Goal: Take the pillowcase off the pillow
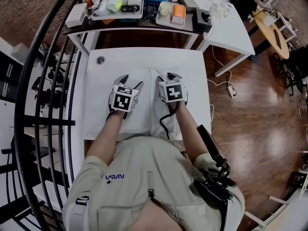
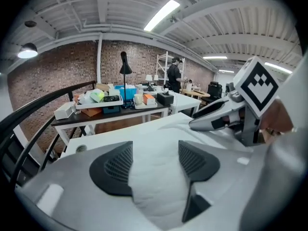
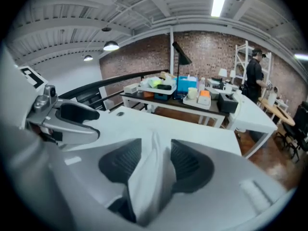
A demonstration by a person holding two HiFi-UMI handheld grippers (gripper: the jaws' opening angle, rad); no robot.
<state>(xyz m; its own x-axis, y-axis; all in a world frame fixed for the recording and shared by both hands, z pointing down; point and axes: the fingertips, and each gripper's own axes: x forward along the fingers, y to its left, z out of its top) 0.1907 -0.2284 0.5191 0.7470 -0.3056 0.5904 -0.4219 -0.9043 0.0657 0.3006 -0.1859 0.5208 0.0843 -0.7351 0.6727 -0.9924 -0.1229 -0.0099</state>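
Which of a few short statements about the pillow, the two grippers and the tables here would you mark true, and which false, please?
1. The left gripper and the right gripper are both over the white pillow. True.
2. The pillow lies on a sofa. False: it lies on the white table.
3. Nothing stands between the right gripper's jaws. False: a fold of white fabric stands between them.
4. A black desk lamp stands on the cluttered table beyond. True.
5. The left gripper's jaws are shut together. False: they stand apart, with white fabric between them.
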